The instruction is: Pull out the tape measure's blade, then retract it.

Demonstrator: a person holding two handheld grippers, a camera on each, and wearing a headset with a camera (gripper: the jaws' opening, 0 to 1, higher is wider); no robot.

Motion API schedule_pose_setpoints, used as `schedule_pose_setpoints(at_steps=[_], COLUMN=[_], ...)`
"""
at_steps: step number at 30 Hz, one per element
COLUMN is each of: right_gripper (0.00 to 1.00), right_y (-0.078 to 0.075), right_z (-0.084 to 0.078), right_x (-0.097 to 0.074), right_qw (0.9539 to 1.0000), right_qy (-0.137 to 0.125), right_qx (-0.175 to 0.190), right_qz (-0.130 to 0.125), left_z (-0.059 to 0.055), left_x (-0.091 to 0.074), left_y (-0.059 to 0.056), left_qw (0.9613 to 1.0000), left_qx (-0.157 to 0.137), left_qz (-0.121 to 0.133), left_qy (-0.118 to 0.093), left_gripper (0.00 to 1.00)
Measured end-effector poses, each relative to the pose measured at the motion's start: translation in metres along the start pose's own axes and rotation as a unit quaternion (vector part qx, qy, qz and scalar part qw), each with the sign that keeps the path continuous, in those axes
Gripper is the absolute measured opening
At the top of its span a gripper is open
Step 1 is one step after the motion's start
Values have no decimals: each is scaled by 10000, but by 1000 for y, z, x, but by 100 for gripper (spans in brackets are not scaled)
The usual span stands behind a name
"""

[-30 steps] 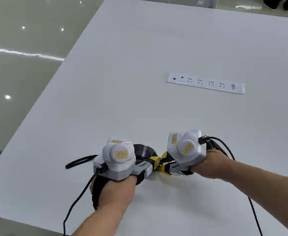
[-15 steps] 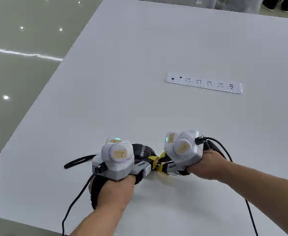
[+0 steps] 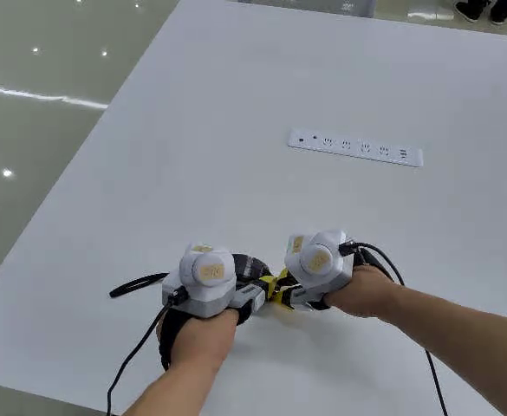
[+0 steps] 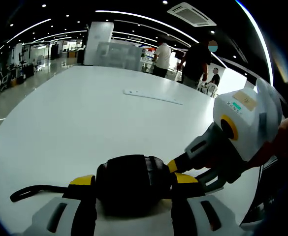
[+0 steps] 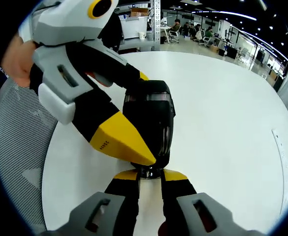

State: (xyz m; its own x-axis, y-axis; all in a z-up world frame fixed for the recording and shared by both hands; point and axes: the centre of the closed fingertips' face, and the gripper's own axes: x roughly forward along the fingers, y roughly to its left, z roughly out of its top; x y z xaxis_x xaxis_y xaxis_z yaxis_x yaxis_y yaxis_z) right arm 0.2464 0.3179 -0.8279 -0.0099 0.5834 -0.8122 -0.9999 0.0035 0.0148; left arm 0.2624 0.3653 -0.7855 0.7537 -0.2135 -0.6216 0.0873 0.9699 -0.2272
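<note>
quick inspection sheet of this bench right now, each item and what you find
Surface: white table, no marks seen.
Job's things: black tape measure near the front edge, blade barely out if at all; its black strap trails to the left.
Clutter: white power strip farther back, nothing plugged in.
Grippers: left hand-held gripper shut on the tape measure's case; right hand-held gripper pinching the blade tip at the case mouth.
Cables: black cable from the left one, another from the right.
Surroundings: glossy floor; people standing beyond the table.
</note>
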Motion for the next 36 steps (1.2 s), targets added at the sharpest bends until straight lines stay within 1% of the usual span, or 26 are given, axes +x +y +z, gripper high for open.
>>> schedule_pose_setpoints(at_steps=[7, 9, 12, 14, 17, 18, 20, 26, 28, 36], right_gripper=[14, 14, 16, 18, 20, 21, 23, 26, 28, 35], right_y=[0, -1, -1, 0, 1, 1, 2, 2, 1, 2], right_z=[0, 0, 0, 0, -1, -1, -1, -6, -7, -5], right_x=[0, 0, -1, -2, -2, -3, -3, -8, -10, -23], right_qw=[9999, 9998, 9996, 9992, 9990, 9988, 9986, 9960, 9950, 9914], right_qy=[-11, -9, -42, -90, -83, -83, -89, -153, -202, -322], right_qx=[103, 140, 254, 379, 417, 445, 491, 835, 923, 1170], right_qz=[-88, -110, -139, -132, -158, -170, -192, -285, -315, -494], left_z=[1, 0, 1, 1, 2, 3, 4, 4, 5, 1], left_x=[-1, -1, -2, -3, -4, -5, -5, -9, -10, -15], left_y=[0, -1, -1, -1, -2, -3, -4, -5, -5, -7], left_qw=[10000, 10000, 9998, 9999, 9997, 9997, 9997, 9995, 9993, 9985], left_qx=[11, 83, 194, 144, 184, 190, 187, 178, 232, 336], left_qz=[19, -7, -35, -74, -136, -159, -185, -267, -281, -410], left_qy=[-27, -24, -2, 24, 39, 16, 25, 51, 47, 114], left_gripper=[59, 59, 58, 58, 59, 59, 62, 65, 66, 72])
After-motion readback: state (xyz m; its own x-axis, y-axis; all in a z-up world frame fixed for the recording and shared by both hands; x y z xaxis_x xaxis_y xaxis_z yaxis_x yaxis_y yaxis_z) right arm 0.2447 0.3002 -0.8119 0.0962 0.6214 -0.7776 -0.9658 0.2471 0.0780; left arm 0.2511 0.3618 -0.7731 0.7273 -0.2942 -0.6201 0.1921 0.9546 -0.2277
